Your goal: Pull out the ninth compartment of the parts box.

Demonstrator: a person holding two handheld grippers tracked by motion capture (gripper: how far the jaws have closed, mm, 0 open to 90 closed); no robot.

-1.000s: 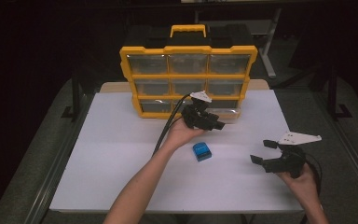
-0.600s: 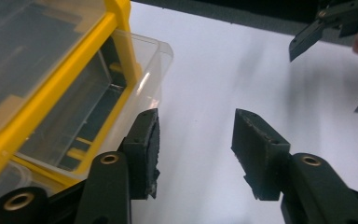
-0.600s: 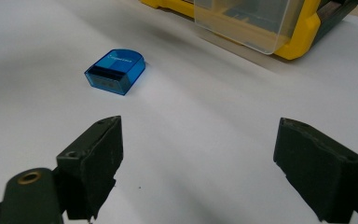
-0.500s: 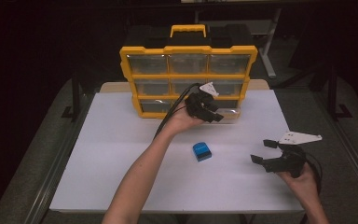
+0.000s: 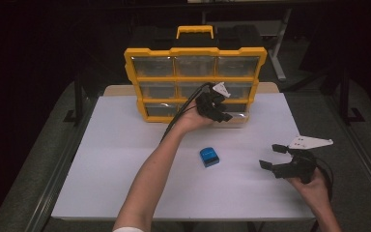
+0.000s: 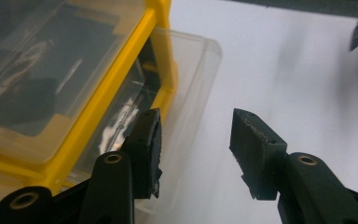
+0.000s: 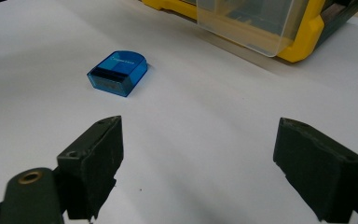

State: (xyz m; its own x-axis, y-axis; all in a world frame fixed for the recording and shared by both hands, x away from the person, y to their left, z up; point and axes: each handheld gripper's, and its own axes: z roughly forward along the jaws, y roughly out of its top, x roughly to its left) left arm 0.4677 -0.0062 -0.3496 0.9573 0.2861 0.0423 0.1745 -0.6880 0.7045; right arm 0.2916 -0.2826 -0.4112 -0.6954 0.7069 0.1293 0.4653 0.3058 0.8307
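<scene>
- Left gripper [image 5: 222, 112] is up at the yellow organizer [image 5: 195, 50], right at its bottom row, by the drawer [image 6: 186, 93] that sticks out of the lower right bay.
- In the left gripper view the jaws stand apart, with bare white table [image 6: 284, 70] in the gap between them.
- One jaw sits just against the clear front of that pulled-out drawer; I can't tell whether it truly touches. The other jaw is off over the table, clear of the organizer.
- Nothing is pinched between the left jaws.
- Right gripper [image 5: 275, 157] hangs low over the table's near right part, well apart from the left one, jaws spread wide and empty.
- In the right gripper view a small blue case [image 7: 117, 73] lies flat on the table ahead of the jaws and off to their left, well clear of both.
- Beyond it in that view, the clear drawer juts out of the yellow frame, farther from the right gripper than the case.
- From above, the blue case sits between the two grippers, below the left one and to the left of the right one, touching neither.
</scene>
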